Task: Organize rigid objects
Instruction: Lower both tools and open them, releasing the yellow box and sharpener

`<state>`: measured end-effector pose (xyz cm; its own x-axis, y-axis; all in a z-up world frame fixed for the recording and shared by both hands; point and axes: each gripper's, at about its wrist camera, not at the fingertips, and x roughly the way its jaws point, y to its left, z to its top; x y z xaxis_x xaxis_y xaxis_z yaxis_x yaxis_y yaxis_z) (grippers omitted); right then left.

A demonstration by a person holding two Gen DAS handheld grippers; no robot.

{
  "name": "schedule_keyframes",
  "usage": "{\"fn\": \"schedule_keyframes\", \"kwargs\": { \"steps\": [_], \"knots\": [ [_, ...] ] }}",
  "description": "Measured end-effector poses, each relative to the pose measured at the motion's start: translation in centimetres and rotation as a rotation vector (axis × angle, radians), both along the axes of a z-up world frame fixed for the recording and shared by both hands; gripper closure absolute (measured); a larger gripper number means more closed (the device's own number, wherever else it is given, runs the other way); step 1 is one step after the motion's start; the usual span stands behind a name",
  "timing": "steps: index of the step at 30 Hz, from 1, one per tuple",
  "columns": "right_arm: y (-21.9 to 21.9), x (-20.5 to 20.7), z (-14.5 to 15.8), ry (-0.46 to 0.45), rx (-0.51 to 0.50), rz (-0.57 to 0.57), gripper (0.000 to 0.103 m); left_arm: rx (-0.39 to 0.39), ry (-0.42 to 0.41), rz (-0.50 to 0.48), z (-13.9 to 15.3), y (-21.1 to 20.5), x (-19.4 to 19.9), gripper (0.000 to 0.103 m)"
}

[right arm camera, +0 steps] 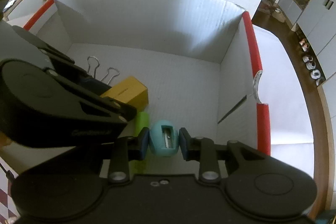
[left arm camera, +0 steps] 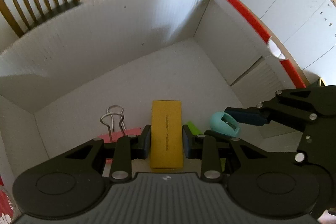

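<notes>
A: Contents of the white box (left arm camera: 130, 20), left to right?

B: Binder clip (left arm camera: 113, 119), pink, wire handles pointing toward the far wall. Next, the yellow block (left arm camera: 166, 133): long axis runs straight away from the left wrist camera toward the far wall. The left gripper (left arm camera: 166, 141) is clenched on its long sides. Just beside it lies a green piece (left arm camera: 194, 127), mostly hidden.

A: And the right side?

B: The teal sharpener (right arm camera: 164, 139), egg-shaped, long axis pointing away from the right wrist camera, blade slot facing up. The right gripper (right arm camera: 164, 143) is grasping it, one pad on each flank, low inside the box near the floor.
</notes>
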<state>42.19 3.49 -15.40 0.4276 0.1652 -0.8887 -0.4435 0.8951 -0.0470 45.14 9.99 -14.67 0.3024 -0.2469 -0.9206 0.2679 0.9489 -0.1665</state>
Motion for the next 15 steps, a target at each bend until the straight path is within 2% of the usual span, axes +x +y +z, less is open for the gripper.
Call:
{"fn": "schedule_keyframes", "kwargs": {
  "steps": [5, 11, 13, 15],
  "knots": [
    [-0.1, -0.5, 0.1, 0.003, 0.002, 0.009, 0.067, -0.005, 0.014, 0.011, -0.3, 0.2, 0.1, 0.074],
    [-0.5, -1.4, 1.6, -0.027, 0.027, 0.008, 0.063, -0.01, -0.052, 0.004, 1.4, 0.7, -1.1, 0.073],
    [-0.6, -1.7, 2.1, -0.042, 0.036, 0.004, 0.062, -0.009, -0.078, 0.006, 2.2, 1.0, -1.6, 0.069],
    [-0.8, -2.1, 2.6, -0.056, 0.043, 0.001, 0.061, -0.012, -0.108, 0.014, 3.0, 1.3, -2.3, 0.054]
  ]
}}
